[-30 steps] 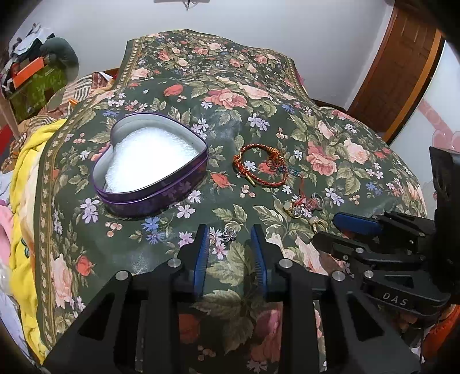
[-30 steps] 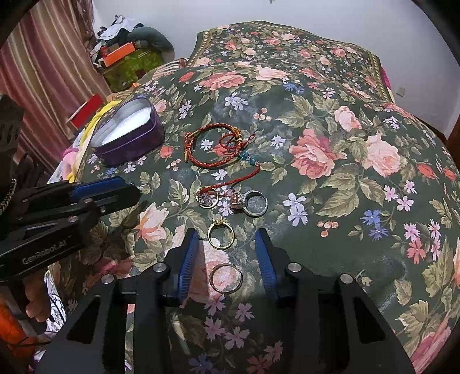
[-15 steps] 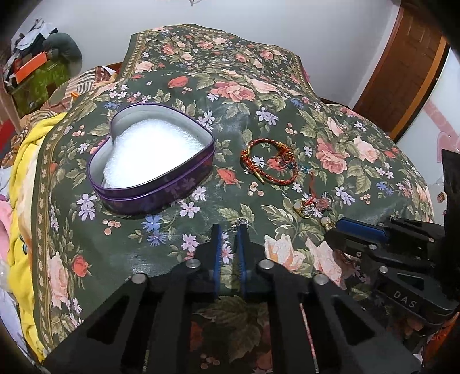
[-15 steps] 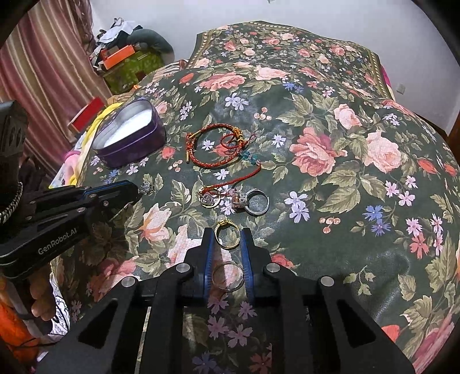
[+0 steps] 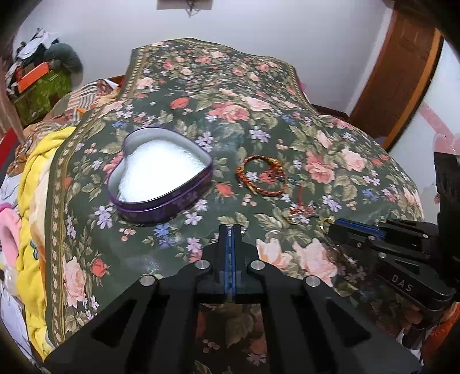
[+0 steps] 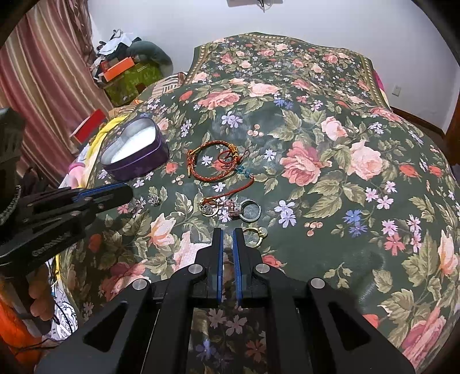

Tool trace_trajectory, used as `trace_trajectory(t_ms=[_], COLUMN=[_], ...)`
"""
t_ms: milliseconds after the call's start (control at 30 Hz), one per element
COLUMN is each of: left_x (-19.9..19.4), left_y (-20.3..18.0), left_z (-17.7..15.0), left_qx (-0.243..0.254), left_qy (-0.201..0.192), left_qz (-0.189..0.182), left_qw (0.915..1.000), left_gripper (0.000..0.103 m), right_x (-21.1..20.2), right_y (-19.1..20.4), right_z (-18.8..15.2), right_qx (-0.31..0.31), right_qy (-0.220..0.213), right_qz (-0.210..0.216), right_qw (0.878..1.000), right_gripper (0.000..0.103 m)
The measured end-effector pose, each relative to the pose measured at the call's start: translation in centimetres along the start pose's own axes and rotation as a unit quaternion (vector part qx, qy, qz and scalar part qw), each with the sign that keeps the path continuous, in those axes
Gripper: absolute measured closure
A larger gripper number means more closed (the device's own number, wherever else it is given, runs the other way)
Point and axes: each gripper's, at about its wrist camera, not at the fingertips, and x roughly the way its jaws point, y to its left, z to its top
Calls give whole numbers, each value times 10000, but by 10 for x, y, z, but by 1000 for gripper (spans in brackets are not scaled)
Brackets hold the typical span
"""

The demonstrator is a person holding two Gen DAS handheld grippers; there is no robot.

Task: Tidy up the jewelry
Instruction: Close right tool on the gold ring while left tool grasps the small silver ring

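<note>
I see a big bed with a dark green blanket full of pink roses and small flowers. Behind it, at 12 o'clock, the wall is plain white. At 10 o'clock a striped pink curtain hangs down. Next to it sits a green box with an orange box and a pile of clothes on top. At 2 o'clock in my left view is a brown wooden door. A yellow blanket hangs off the bed at 9 o'clock.
</note>
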Motion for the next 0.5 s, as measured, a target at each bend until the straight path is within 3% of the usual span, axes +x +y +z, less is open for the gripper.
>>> trace_trajectory(t_ms=[233,333,500], left_x=[20,33,41], left_y=[-10,-11,-14], left_z=[5,4,1], left_qx=[200,267,372], left_qy=[214,364,314], left_qz=[167,328,452], left_qw=[9994,9984,9978], left_gripper=[86,64,62], right_x=[-6,-7,-5], right_y=[-8,-12,-17], right_z=[1,0,1], right_qx=[92,139,207], right_qy=[-84,-93,-64], right_qz=[-25,-39,-19], right_qw=[9999,9999,9998], right_gripper=[97,97,97])
